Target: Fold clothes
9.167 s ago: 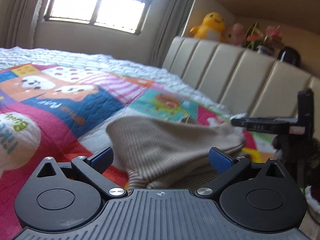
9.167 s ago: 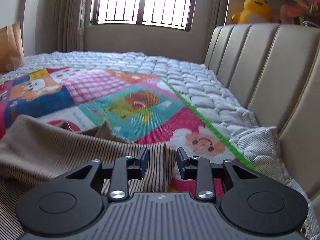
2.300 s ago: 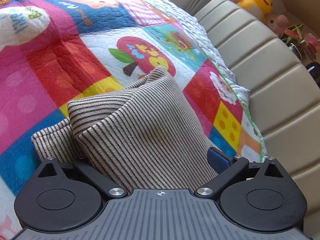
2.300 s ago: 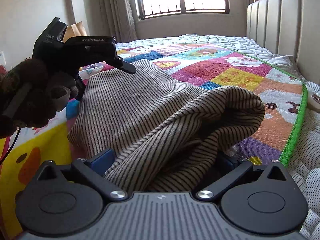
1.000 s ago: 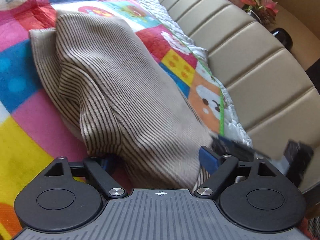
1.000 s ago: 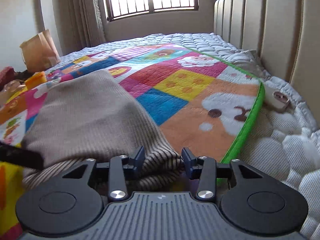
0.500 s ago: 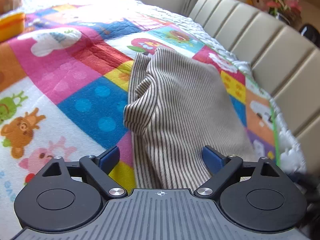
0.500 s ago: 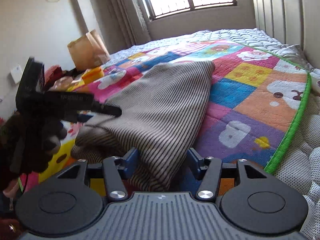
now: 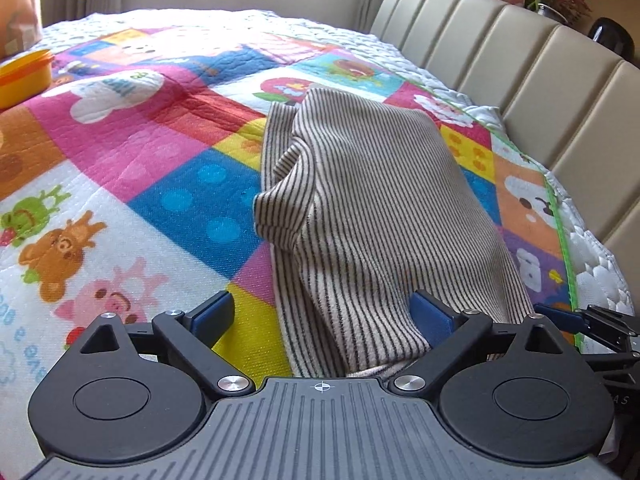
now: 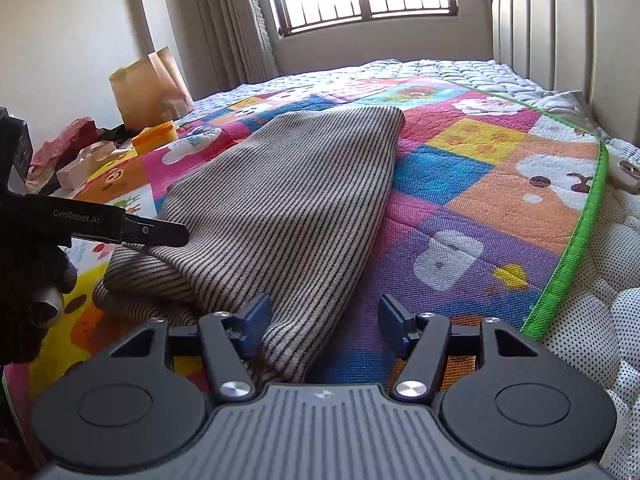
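A: Where is the garment lying?

B: The striped sweater [image 9: 372,208] is resting on the patchwork quilt [image 9: 132,148] of the bed, near the headboard [image 9: 532,80]. It is roughly doubled over, but a loose flap is bulging at one side and layers are showing unevenly at the near edge.

A: And the grippers?

B: The left gripper [image 9: 324,314] is standing wide open, its near hem lying between the blue pads [image 9: 210,312], nothing pinched. The right gripper [image 10: 320,316] is also spread apart, with the sweater's corner lying against its left pad only.

A: So what is the step asking for?

B: My reading: taking hold of the near hem at both corners for the next fold. Each gripper should be closing on all the layers at its corner, not just the top one, or the fold will be sliding apart.

A: Risks?

B: The knit looks soft and stretchy; lifting unevenly would be skewing it. The bulging flap likely wants flattening first.
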